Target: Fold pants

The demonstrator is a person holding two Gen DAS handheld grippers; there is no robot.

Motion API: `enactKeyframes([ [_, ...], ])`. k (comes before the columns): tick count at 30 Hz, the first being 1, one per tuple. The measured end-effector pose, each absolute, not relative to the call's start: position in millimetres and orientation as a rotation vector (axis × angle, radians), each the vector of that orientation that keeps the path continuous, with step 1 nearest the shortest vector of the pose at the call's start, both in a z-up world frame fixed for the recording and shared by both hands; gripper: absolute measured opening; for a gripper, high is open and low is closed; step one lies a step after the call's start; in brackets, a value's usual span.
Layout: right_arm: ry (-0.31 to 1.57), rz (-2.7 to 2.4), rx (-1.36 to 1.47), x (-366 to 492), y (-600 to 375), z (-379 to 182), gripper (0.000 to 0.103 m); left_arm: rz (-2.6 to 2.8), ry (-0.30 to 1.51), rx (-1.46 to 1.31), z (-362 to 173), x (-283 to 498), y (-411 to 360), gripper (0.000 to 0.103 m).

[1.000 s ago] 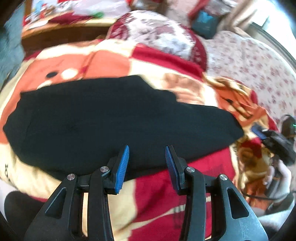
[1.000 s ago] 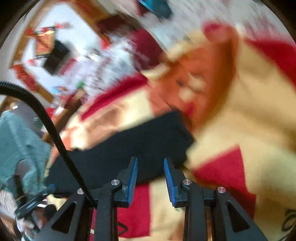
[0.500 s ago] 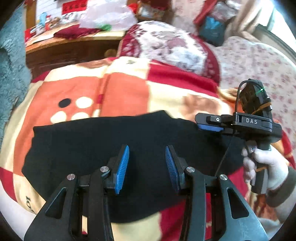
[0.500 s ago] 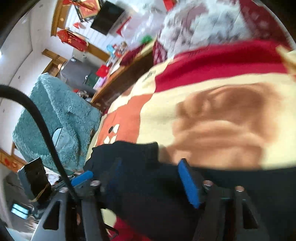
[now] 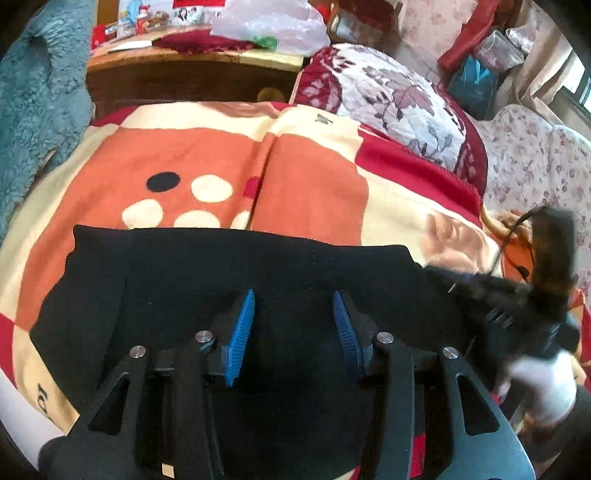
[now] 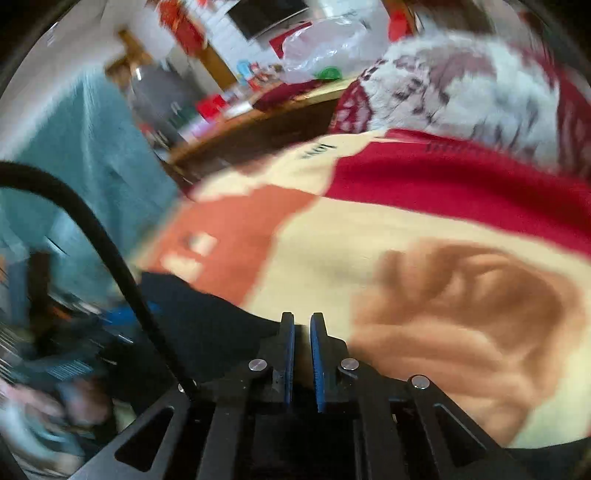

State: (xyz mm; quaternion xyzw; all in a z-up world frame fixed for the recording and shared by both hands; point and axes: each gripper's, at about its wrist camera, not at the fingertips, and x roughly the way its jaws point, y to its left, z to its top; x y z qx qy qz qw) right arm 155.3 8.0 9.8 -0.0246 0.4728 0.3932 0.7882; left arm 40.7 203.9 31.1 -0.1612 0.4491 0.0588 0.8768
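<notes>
Black pants lie flat across a patchwork blanket on a bed. My left gripper hovers over their middle. Its jaws are opening, the blue pads stand apart and do not press on the cloth. My right gripper is down at the pants' far right edge, its pads nearly together on the black hem. That view is blurred. In the left wrist view the right gripper shows as a dark smear, held by a white-gloved hand.
A floral pillow lies at the head of the bed. Behind it stands a wooden bedside table with a plastic bag and clutter. A teal fleece hangs at the left. A floral quilt covers the right side.
My right gripper swung in to the pants' right edge, opened wide, then closed. My left gripper moved forward over the pants and its pads spread a little.
</notes>
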Motion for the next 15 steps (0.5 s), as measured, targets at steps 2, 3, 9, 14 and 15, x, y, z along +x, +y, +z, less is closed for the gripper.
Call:
enactKeyframes([
  [2,1.011,0.834,-0.061,151.0,7.7,3.9,0.008,0.126,0.939,-0.298,34.3,38.6,200.7,0.044],
  [3,1.000,0.825,-0.035,150.3,2.8,9.6,0.008,0.127,0.940,-0.290,37.4,36.7,200.5,0.044],
  [9,0.968,0.837,0.087,134.7,-35.3,46.4,0.013,0.165,0.942,-0.320,44.7,17.5,210.7,0.044],
  [14,0.957,0.904,0.151,98.5,-61.8,55.7,0.053,0.175,0.938,-0.378,44.1,-14.1,213.1,0.044],
  [15,0.970,0.922,0.145,89.3,-62.3,53.0,0.053,0.180,0.934,-0.382,44.3,-18.9,212.7,0.044],
])
